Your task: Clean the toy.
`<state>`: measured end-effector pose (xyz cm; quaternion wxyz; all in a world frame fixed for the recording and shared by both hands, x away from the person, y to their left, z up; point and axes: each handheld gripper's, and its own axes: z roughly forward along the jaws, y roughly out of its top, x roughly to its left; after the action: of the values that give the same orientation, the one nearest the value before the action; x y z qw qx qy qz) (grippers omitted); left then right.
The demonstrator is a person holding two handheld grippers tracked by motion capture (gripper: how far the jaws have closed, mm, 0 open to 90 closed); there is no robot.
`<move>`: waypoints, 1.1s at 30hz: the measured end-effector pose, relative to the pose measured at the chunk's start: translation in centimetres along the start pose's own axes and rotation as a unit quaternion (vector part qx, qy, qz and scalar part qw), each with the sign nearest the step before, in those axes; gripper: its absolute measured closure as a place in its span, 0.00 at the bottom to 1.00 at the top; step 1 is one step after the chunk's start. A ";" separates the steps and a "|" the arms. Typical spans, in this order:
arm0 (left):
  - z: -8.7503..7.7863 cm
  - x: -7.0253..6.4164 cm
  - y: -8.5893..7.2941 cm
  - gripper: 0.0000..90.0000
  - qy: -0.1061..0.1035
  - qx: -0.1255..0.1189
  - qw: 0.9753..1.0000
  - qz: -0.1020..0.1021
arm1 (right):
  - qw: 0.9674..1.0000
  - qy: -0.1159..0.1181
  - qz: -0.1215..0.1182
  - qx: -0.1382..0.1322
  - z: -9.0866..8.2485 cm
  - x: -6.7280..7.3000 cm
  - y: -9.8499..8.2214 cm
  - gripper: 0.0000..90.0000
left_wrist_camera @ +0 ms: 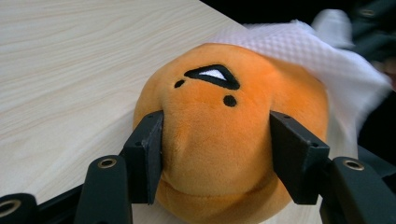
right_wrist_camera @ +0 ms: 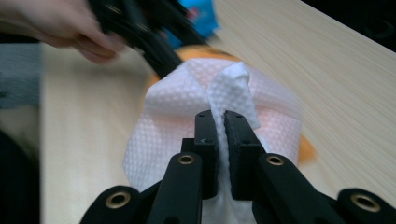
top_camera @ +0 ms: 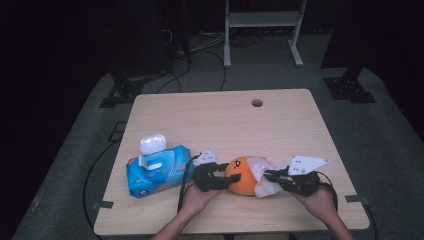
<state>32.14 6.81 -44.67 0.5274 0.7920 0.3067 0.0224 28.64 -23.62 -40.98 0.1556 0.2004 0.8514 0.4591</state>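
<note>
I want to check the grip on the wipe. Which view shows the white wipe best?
The right gripper view: the white wipe is pinched between the jaws, its texture sharp. The left gripper view shows it behind the orange plush toy; the high view shows it small.

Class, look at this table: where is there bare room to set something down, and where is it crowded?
Free: the table's whole far half, from the round hole down toward the pack and toy; also the near-right corner. Crowded: the near edge, where wipes pack, both grippers, orange toy and white wipe sit side by side.
</note>
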 end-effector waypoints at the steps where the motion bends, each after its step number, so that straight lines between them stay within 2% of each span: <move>1: 0.1 0.0 0.0 0.44 0.002 -0.001 1.000 0.004 | 1.000 -0.008 0.011 -0.001 -0.3 -0.4 -0.2 0.93; 3: 0.1 0.0 0.0 0.44 0.003 -0.001 1.000 0.004 | 1.000 -0.024 0.007 -0.003 -0.6 -0.5 0.0 0.93; 5: 0.1 0.0 0.0 0.44 0.001 -0.002 1.000 0.000 | 1.000 -0.009 0.000 -0.021 -0.5 0.0 0.6 0.93; 6: 0.0 0.0 0.0 0.43 0.001 -0.002 1.000 0.002 | 1.000 0.000 -0.006 -0.021 -0.2 0.2 0.8 0.93; 7: 0.1 0.0 0.0 0.41 -0.001 -0.003 1.000 0.006 | 1.000 0.001 -0.011 -0.009 0.3 0.5 0.9 0.93; 8: 0.1 -0.2 0.0 0.38 -0.004 -0.003 1.000 0.015 | 1.000 0.000 -0.015 0.001 0.6 0.5 0.8 0.93; 10: 0.1 -0.5 0.0 0.26 -0.006 -0.008 1.000 0.025 | 1.000 0.005 0.001 0.005 0.7 0.0 0.3 0.93; 12: 0.4 -0.9 0.1 0.18 -0.007 -0.005 1.000 0.030 | 1.000 -0.005 0.012 0.003 0.2 -0.4 0.3 0.93; 14: 0.7 -1.6 0.0 0.20 -0.009 -0.002 0.998 0.058 | 1.000 0.002 0.017 -0.019 -0.1 -0.3 0.6 0.93; 16: 0.7 -2.6 0.1 0.33 -0.002 -0.003 0.995 0.100 | 0.999 0.014 0.010 -0.036 0.0 0.3 1.4 0.93; 17: 0.9 -3.1 0.3 0.35 0.004 -0.001 0.993 0.116 | 0.999 0.024 0.005 -0.040 0.3 0.7 1.8 0.93; 19: 1.0 -4.1 0.3 0.39 0.012 -0.003 0.990 0.138 | 0.998 0.039 -0.008 -0.040 1.2 1.6 2.6 0.93; 20: 1.1 -4.4 0.3 0.40 0.015 -0.002 0.988 0.154 | 0.998 0.047 -0.016 -0.038 1.7 2.0 2.8 0.93; 21: 1.1 -4.6 0.2 0.40 0.019 0.000 0.987 0.161 | 0.998 0.051 -0.021 -0.028 2.1 2.3 2.9 0.93; 22: 1.1 -4.5 0.1 0.40 0.019 0.001 0.987 0.161 | 0.998 0.049 -0.030 -0.017 2.4 2.5 2.8 0.93; 24: 1.0 -4.2 0.1 0.40 0.016 -0.002 0.988 0.152 | 0.998 0.050 -0.030 -0.014 2.4 2.3 2.4 0.93; 26: 0.8 -3.7 0.1 0.40 0.011 -0.004 0.990 0.144 | 0.999 0.026 -0.032 -0.003 1.7 1.7 1.9 0.93; 27: 0.8 -3.6 0.1 0.39 0.008 -0.005 0.990 0.141 | 1.000 0.015 -0.026 -0.001 1.3 1.2 1.5 0.93; 30: 0.8 -3.6 0.2 0.27 0.015 -0.016 0.991 0.136 | 1.000 0.003 0.001 0.002 0.5 0.0 0.3 0.93; 31: 1.0 -3.6 0.3 0.20 0.021 -0.011 0.991 0.134 | 1.000 0.003 0.006 0.001 0.3 -0.3 0.2 0.93; 33: 1.3 -3.5 0.2 0.17 0.019 -0.006 0.992 0.121 | 1.000 0.004 0.008 0.004 0.2 -0.3 0.1 0.93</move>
<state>29.85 3.90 -44.03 0.5199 0.8194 0.2182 0.1030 29.03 -23.58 -40.94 0.1472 0.2060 0.8522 0.4578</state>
